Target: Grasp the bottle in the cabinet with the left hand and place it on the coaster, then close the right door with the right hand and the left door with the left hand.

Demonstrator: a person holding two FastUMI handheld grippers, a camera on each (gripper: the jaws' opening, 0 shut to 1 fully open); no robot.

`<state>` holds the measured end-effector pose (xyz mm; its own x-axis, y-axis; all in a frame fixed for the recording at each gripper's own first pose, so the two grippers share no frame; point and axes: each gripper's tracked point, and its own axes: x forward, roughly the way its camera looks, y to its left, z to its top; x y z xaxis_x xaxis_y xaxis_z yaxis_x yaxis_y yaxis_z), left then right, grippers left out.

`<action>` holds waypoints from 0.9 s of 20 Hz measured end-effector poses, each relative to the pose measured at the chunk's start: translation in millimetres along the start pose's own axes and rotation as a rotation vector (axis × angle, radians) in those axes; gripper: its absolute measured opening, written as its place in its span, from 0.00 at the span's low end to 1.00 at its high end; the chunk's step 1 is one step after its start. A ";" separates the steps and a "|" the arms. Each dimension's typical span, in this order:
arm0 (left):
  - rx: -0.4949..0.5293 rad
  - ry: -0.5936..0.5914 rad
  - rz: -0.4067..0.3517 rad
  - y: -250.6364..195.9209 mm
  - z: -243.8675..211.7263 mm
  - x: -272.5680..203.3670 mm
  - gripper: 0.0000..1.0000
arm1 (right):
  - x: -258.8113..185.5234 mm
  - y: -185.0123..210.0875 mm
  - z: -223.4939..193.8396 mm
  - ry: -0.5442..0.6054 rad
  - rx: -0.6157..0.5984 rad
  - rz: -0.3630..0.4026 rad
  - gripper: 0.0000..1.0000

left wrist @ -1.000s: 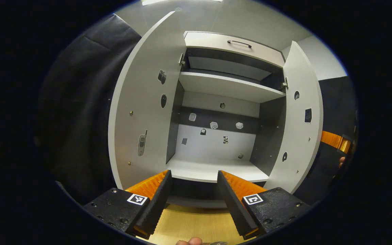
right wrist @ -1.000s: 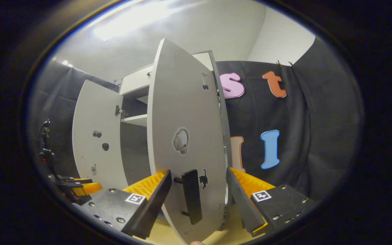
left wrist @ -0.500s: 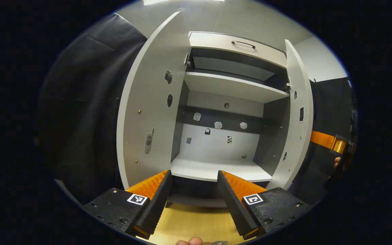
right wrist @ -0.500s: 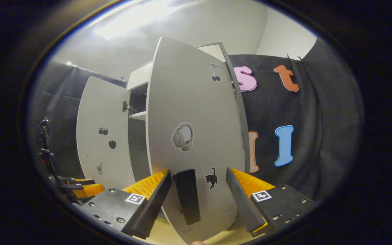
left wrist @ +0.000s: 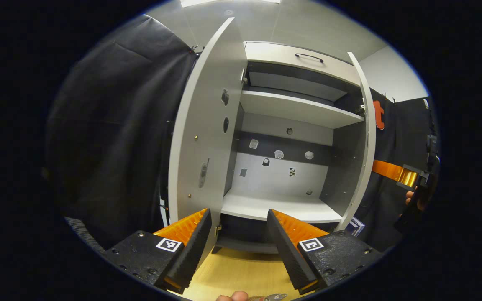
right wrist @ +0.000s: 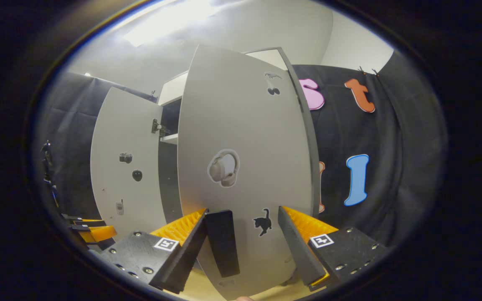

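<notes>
In the left gripper view the white cabinet (left wrist: 291,108) stands with both doors swung out. Its left door (left wrist: 205,138) shows its inner face, and the right door (left wrist: 365,138) is seen almost edge-on. My left gripper (left wrist: 239,213) hangs open in front of the lower shelf (left wrist: 278,207), holding nothing. In the right gripper view the right door (right wrist: 245,138) turns its outer face to me. Its black handle (right wrist: 223,242) lies between the fingers of my open right gripper (right wrist: 243,210), close against the left finger (right wrist: 191,242). The left door (right wrist: 126,167) stands behind.
Stickers dot the cabinet's back wall (left wrist: 283,171) and both doors. A drawer with a dark handle (left wrist: 308,56) tops the cabinet. Pale wooden tabletop (left wrist: 241,276) lies under my left gripper. The other gripper (left wrist: 406,175) and a hand show at far right. Black cloth surrounds the cabinet.
The right door has swung inward towards the cabinet with my right gripper moving along at its handle. The left gripper's view has drifted left; the left door is unmoved.
</notes>
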<state>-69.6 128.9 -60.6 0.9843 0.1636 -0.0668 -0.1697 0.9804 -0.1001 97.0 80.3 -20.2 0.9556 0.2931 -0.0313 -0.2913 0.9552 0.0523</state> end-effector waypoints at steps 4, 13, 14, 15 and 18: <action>-0.007 -0.010 0.049 21.0 2.3 -6.6 0.87 | 14.5 14.6 -3.3 -0.009 -0.025 0.013 1.00; -0.015 -0.032 0.155 71.5 9.6 -17.6 0.87 | 48.1 30.5 -12.5 -0.003 -0.016 0.011 1.00; -0.015 -0.039 0.167 77.3 11.6 -17.3 0.85 | 50.0 31.8 -13.5 -0.004 -0.011 0.010 1.00; -0.016 -0.047 0.175 82.2 14.4 -18.2 0.91 | 51.1 33.3 -14.2 -0.005 -0.008 0.007 1.00; -0.033 -0.075 0.197 97.8 22.4 -18.2 0.85 | 57.0 36.1 -16.7 -0.005 0.003 -0.002 0.97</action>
<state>-102.9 224.3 -46.9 0.9327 0.3603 -0.0142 -0.3592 0.9249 -0.1245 140.2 132.2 -36.8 0.9565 0.2906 -0.0269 -0.2889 0.9558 0.0552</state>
